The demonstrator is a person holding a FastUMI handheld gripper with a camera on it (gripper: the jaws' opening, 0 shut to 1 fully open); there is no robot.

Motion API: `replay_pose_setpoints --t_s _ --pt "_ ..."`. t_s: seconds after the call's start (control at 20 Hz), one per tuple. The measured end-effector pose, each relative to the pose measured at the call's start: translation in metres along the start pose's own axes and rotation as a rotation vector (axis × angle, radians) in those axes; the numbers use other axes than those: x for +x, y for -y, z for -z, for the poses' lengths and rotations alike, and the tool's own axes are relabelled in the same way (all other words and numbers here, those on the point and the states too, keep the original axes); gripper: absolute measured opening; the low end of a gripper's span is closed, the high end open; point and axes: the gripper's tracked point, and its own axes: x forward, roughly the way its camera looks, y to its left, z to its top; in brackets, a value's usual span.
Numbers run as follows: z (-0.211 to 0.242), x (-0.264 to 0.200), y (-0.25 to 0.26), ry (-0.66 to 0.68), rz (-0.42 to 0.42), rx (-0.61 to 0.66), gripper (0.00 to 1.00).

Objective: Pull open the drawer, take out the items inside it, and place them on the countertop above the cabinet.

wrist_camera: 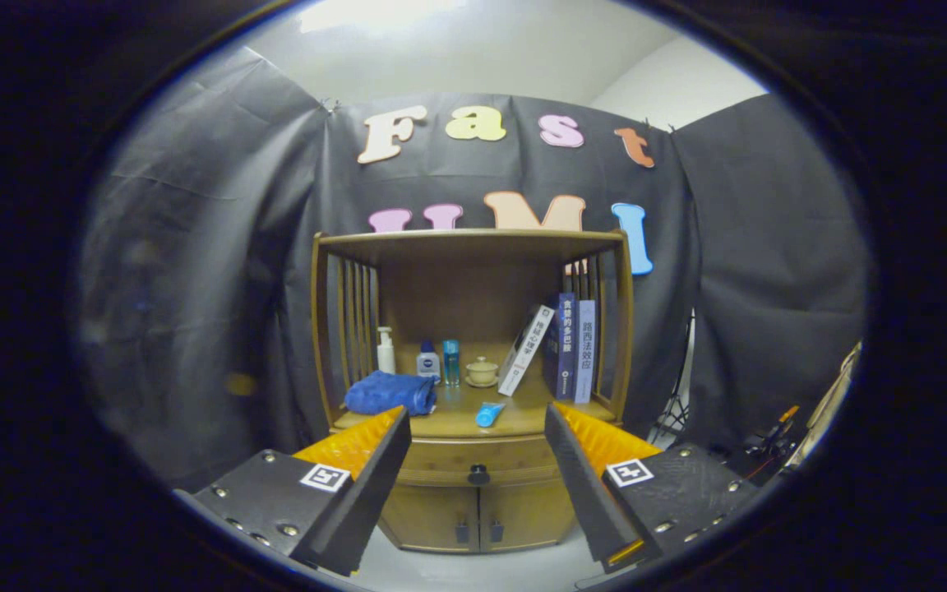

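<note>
A small wooden cabinet stands ahead against the booth's wall. Its drawer is closed, with a dark round knob in the middle of its front, seen between my fingers. The countertop above the drawer holds a folded blue towel at its left and a small blue tube near its front edge. My gripper is open, well short of the cabinet, with nothing between its fingers. The drawer's inside is hidden.
At the back of the countertop stand a white pump bottle, a small white and blue bottle, a teal bottle and a lidded cup. Books lean at its right. Two lower doors are closed. A stand with cables sits to the right.
</note>
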Motion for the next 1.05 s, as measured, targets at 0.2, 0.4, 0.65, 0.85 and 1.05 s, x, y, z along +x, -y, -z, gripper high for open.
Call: replay_pose_setpoints --t_s 0.2,0.4,0.65,0.85,1.05 --pt "0.002 -0.017 -0.003 0.007 -0.009 -0.046 0.98" --pt "0.014 -0.03 -0.008 0.014 -0.027 -0.064 0.97" --pt "0.019 -0.038 -0.011 0.045 -0.021 -0.059 0.98" --pt "0.022 -0.039 -0.013 0.043 -0.026 -0.049 0.98" --pt "0.027 -0.041 -0.014 0.032 -0.035 -0.018 0.98"
